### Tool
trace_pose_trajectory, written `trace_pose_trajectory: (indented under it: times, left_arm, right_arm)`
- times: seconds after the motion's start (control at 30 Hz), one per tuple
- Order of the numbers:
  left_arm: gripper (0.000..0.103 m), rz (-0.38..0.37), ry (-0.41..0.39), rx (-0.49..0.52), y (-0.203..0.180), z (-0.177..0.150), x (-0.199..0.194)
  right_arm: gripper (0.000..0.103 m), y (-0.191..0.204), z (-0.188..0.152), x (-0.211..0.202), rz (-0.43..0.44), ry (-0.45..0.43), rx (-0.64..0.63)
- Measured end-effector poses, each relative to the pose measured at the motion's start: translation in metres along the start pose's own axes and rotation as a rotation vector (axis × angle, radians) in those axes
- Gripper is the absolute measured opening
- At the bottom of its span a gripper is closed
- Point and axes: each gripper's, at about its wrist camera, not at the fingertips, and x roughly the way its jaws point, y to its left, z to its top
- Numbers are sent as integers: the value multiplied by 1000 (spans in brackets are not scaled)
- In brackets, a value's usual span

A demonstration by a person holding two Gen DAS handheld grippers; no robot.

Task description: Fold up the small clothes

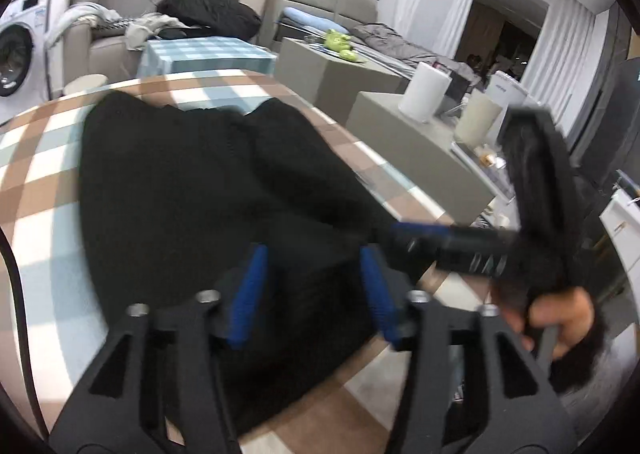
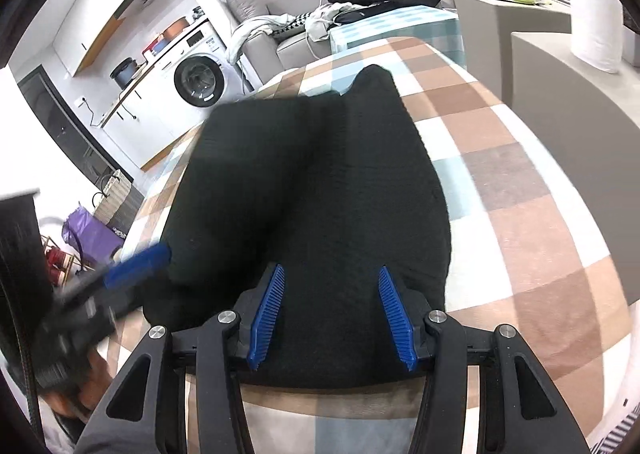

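Note:
A small black garment [image 1: 192, 189] lies spread flat on the checkered tablecloth [image 1: 32, 181]; it also shows in the right wrist view [image 2: 320, 181]. My left gripper [image 1: 314, 266] is open, its blue pads wide apart just above the garment's near edge, empty. My right gripper [image 2: 332, 286] is open too, hovering over the near hem, empty. The right gripper shows blurred at the garment's right side in the left wrist view [image 1: 424, 234]. The left gripper shows blurred at the garment's left edge in the right wrist view [image 2: 132, 266].
Grey blocks [image 1: 416, 141] stand right of the table with a white paper roll [image 1: 424, 91] and a cup. A second checkered table [image 1: 204, 53], a sofa with clothes and a washing machine [image 2: 196, 81] are behind.

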Motion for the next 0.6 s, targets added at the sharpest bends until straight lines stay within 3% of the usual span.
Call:
trace_pose_trajectory:
  times: [0.07,0.3,0.37,0.53,0.57,0.6]
  left_arm:
    - [64,24,-16,10,4,-8,-7]
    - [65,148,-46,-102,53,-23,-37]
    - [65,171,-37,-136,74,-32,-44]
    - [65,222,-40,-165,83,-42,-43]
    - [65,222,-42,-172,86,-43,-45]
    - [65,227,-46,-183,91,-43,-47]
  right_arm:
    - [51,-3,2,-5,1,-6,13]
    - [51,-10,8,-16,112,-23,80]
    - [51,-8,11,-9,149,-8,101]
    - [51,-5,11,25,162,57,154]
    - [44,-6,11,31,165,63,160]
    - [18,-5,12,34,154,50,164]
